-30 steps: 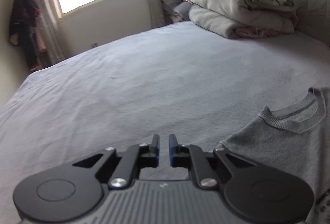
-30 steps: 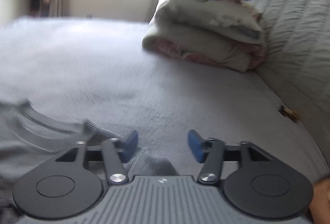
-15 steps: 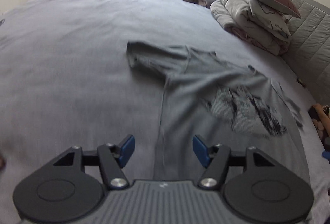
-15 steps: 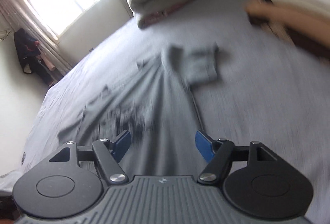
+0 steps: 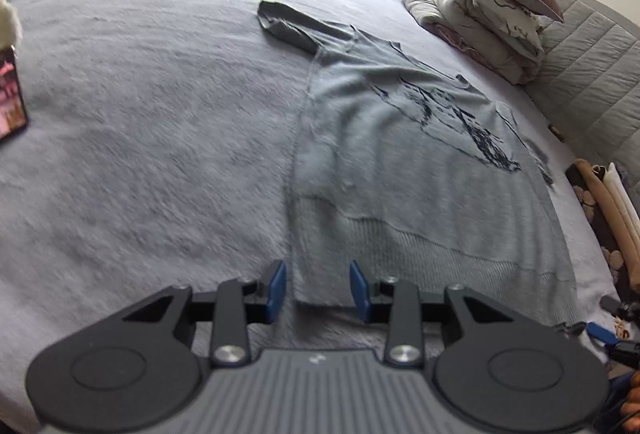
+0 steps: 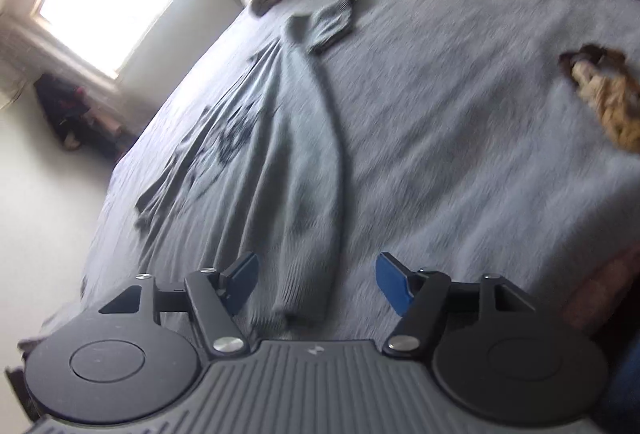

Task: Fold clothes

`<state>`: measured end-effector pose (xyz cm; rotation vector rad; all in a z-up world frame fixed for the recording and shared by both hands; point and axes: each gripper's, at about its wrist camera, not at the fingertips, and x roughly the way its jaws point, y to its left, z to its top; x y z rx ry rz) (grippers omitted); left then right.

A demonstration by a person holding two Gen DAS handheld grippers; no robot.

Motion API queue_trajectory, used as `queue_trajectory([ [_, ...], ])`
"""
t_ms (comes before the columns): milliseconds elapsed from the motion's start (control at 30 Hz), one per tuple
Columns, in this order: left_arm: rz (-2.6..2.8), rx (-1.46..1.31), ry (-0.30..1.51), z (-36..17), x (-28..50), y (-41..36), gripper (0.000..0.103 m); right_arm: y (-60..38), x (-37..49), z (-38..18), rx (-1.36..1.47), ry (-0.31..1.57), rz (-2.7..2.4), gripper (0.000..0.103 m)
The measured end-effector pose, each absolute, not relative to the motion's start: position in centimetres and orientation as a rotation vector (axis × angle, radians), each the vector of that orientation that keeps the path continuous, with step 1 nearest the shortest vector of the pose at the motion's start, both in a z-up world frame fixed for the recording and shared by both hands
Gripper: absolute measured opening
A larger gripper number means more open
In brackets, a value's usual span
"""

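fingers (image 5: pixel 277 286) on my left gripper (image 5: pixel 318 286) stood apart with nothing between them, straddling the near left corner of the sweater's (image 5: pixel 400 162) hem at about 6 o'clock in that view; i could not tell whether they touched the cloth. on my right gripper (image 6: pixel 316 284) the fingers (image 6: pixel 394 284) stood wide and empty too, framing the other hem corner at 6 o'clock in the blurred right wrist view.

the grey sweater lay face up on the bed (image 5: pixel 140 114), spread nearly flat, its dark print (image 5: pixel 460 118) showing toward 2 o'clock, one sleeve (image 5: pixel 284 24) bunched out at 12 o'clock, the ribbed hem (image 5: pixel 420 250) nearest me. i saw no fold in it. in the right view the body carried long ripples and the far sleeve (image 6: pixel 332 22) lay crumpled toward 12 o'clock.

i judged the task barely begun: the garment was laid out, the two grippers were lined up on the hem corners, and every fold was left to make. stacked bedding (image 5: pixel 480 6) sat clear of it at 1 o'clock, and a phone (image 5: pixel 10 94) lay at 9 o'clock, well apart.
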<state>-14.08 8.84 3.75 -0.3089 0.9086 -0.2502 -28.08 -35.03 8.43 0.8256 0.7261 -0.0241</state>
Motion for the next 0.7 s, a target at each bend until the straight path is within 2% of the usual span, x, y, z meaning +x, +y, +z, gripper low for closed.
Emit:
queue_trajectory([
  [33, -0.252, -0.307, 0.915, 3.5, -13.9, 8.6, 0.015, -34.8, -28.1, 8.0, 0.833, 0.731, -0.017, 0.060],
  [100, -0.253, -0.299, 0.919, 3.2, -13.8, 8.2, 0.007, -34.3, -28.1, 7.3, 0.826, 0.728, -0.028, 0.046],
  [167, -0.255, -0.310, 0.916, 3.1, -13.5, 8.1, 0.006, -34.0, -27.7, 6.9, 0.821, 0.730, -0.023, 0.030],
  [200, -0.254, -0.317, 0.911, 3.1, -13.5, 8.1, 0.006, -33.8, -27.4, 6.7, 0.819, 0.732, -0.019, 0.025],
  [233, -0.254, -0.322, 0.904, 3.2, -13.5, 8.1, 0.006, -33.7, -27.3, 6.6, 0.812, 0.734, -0.020, 0.015],
  [267, -0.254, -0.327, 0.896, 3.3, -13.6, 8.2, 0.005, -33.6, -27.2, 6.6, 0.802, 0.736, -0.022, 0.011],
  [533, -0.313, -0.343, 0.803, 6.6, -14.8, 9.8, 0.005, -33.0, -28.7, 12.4, 0.576, 0.625, -0.039, 0.009],
  [700, -0.337, -0.329, 0.821, 6.5, -15.9, 9.9, 0.005, -32.7, -29.3, 13.8, 0.491, 0.682, -0.017, 0.009],
])
